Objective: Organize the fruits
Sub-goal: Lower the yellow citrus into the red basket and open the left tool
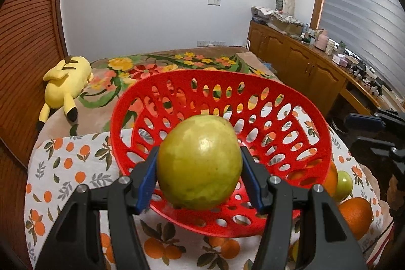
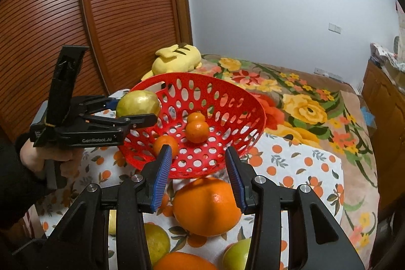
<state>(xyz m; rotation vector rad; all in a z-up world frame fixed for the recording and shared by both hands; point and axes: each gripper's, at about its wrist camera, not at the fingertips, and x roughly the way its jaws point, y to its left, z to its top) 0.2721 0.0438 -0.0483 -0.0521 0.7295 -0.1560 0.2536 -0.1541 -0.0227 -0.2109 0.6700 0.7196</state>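
Observation:
My left gripper (image 1: 199, 151) is shut on a yellow-green round fruit (image 1: 200, 163), which hangs over the near rim of the red perforated basket (image 1: 202, 74). From the right wrist view the left gripper (image 2: 135, 110) and this fruit (image 2: 138, 103) sit at the left rim of the basket (image 2: 202, 77). Three small oranges (image 2: 197, 132) lie inside. My right gripper (image 2: 198, 148) stands open just above a large orange (image 2: 206, 206) on the table, its pads clear of the fruit.
More fruit lies on the orange-print tablecloth (image 1: 63, 168): an orange (image 1: 355, 216), a green fruit (image 1: 344, 181), two green fruits (image 2: 157, 242) and another orange (image 2: 182, 262). Behind are a flowered bed (image 2: 303, 103), a yellow plush toy (image 1: 65, 82) and a wooden cabinet (image 1: 291, 55).

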